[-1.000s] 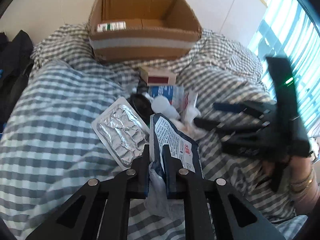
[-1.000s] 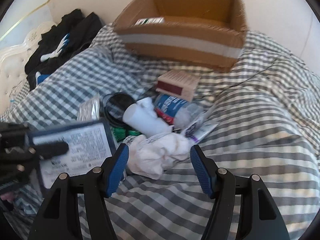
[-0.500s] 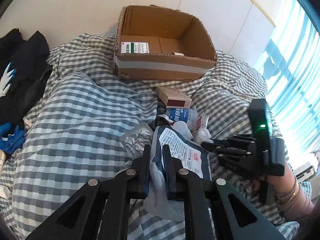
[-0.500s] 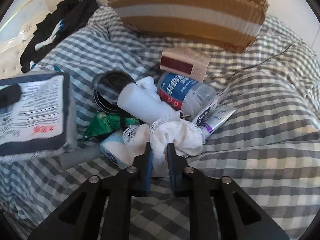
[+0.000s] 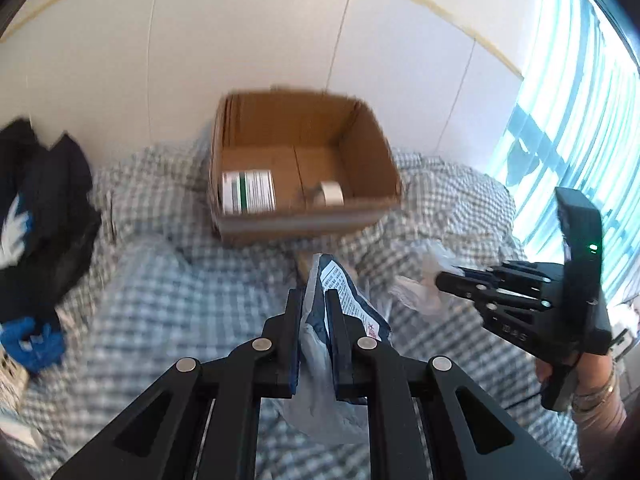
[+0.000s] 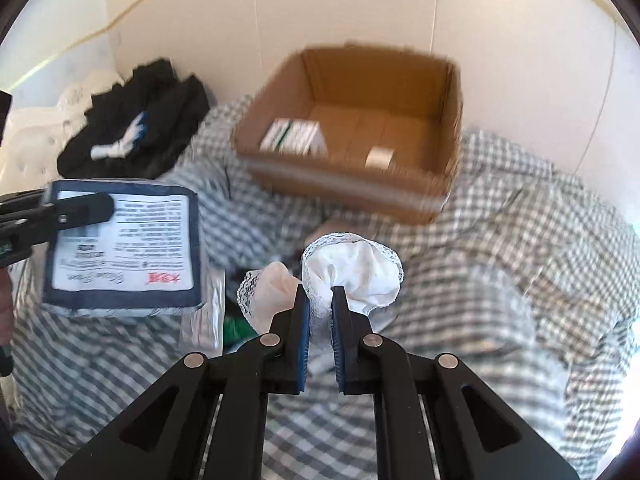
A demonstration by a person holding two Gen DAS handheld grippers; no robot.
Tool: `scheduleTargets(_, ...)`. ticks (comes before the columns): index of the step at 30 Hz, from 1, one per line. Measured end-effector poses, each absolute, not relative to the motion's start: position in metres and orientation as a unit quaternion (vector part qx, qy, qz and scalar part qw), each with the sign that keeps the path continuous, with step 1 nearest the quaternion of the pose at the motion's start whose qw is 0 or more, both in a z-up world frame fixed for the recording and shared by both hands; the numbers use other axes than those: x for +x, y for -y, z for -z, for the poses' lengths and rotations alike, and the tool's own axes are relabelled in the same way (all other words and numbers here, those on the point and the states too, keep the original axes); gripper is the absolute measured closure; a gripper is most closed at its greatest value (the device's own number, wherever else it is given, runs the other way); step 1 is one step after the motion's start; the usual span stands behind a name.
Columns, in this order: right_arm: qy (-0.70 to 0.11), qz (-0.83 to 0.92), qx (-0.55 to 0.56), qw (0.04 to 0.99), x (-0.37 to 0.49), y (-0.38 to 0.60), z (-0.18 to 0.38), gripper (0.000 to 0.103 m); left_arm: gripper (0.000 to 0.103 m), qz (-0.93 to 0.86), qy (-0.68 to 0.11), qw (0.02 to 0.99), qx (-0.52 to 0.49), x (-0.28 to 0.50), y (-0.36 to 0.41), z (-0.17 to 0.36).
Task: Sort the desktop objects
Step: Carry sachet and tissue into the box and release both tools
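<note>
The left hand-held gripper is clamped narrow on a dark blue foil packet with a white printed label, held up in the air above the bed, and the right hand-held gripper is pinched just as narrow on a white lace-trimmed cloth, which bunches out above its blue pads and is also lifted clear of the covers. Both loads point toward the open cardboard box standing on the far side of the bed against the wall. In it already lie a small white box with green stripes at the left and a small white roll, perhaps tape, nearer the right, so I judge some sorting is done while these two items are only picked up, not yet delivered. More is left: in the right wrist view, below the cloth, a dark clutter with something green shows on the grey-and-white checked duvet, too hidden and blurred to name piece by piece. At the far left a heap of black clothing with blue and white marks lies by the wall; whether it belongs to the sorting I cannot tell.
</note>
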State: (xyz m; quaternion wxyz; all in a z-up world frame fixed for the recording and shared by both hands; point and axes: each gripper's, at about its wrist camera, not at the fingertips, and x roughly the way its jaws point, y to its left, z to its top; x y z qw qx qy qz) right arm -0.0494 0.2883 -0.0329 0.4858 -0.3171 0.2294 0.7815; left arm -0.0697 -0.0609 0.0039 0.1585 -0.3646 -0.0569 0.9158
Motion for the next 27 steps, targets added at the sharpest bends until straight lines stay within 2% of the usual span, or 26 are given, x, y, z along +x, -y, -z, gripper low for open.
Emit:
scheduleTargets(12, -0.193, -0.795, -0.268, 0.508, -0.044, -0.353, -0.031, 0.094, 0.092, -0.935, 0.041, 0.143, -0.321, -0.154, 0.048, -0.050)
scheduleTargets(19, -0.196, -0.799, -0.257, 0.508, -0.044, -0.406, -0.033, 0.094, 0.092, -0.935, 0.033, 0.146, -0.322, -0.211, 0.027, -0.047)
scheduleTargets(27, -0.211, -0.792, -0.267, 0.508, -0.042, -0.485, -0.011, 0.094, 0.092, -0.932, 0.023, 0.133, -0.336, -0.280, 0.011, -0.023)
